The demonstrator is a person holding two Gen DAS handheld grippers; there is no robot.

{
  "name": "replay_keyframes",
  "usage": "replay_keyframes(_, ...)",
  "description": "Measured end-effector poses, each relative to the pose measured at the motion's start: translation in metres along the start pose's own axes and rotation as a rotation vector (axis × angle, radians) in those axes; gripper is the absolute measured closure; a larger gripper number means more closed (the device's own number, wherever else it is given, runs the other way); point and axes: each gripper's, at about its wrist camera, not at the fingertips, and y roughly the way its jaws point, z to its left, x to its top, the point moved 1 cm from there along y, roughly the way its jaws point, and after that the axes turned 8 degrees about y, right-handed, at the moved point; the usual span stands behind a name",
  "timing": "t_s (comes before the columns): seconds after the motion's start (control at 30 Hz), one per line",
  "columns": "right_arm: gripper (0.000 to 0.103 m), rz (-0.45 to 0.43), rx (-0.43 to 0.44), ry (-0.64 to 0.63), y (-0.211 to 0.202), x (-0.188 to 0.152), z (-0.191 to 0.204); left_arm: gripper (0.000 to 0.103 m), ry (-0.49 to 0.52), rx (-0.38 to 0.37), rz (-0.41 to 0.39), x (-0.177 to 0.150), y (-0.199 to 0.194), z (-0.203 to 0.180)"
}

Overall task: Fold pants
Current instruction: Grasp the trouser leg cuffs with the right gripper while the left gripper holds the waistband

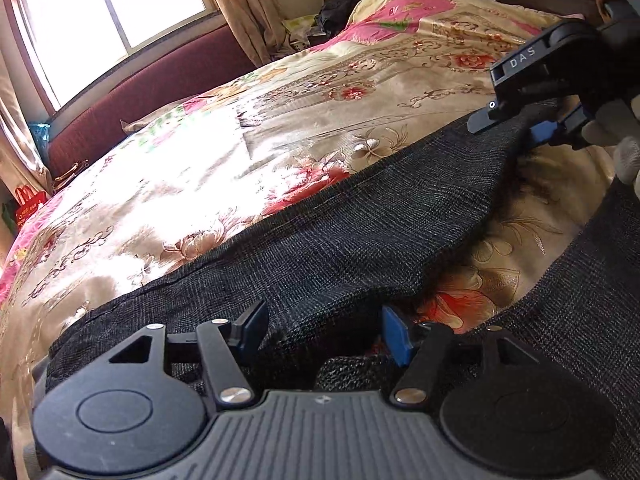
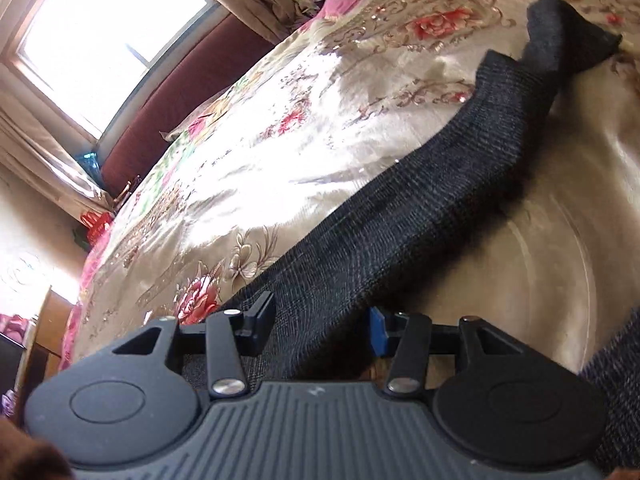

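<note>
A: Across the near part of the shiny cream bedspread with red and pink flowers, dark charcoal woven pants lie stretched, one leg running from near left to far right.

B: Left gripper?

A: Its blue-padded fingers stand moderately apart, straddling a raised fold of the pant leg; whether they pinch it cannot be told.

B: Right gripper?

A: Same posture: fingers part-spread on either side of the leg's near edge, grip uncertain. From the left wrist view it appears far right, on the fabric, held by a white-gloved hand.

B: Background?

A: Maroon padded headboard and bright window, far left.
</note>
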Motion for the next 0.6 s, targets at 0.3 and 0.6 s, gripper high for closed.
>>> replay_keyframes(0.3,0.046,-0.067,-0.287,-0.604,0.050,-0.023,0.077,0.024,-0.045,0.013,0.037,0.006,0.014,0.003)
replay_keyframes(0.6,0.045,-0.156,-0.190,-0.184,-0.021,0.039,-0.033,0.023,-0.020,0.010,0.036,0.009,0.016,0.001)
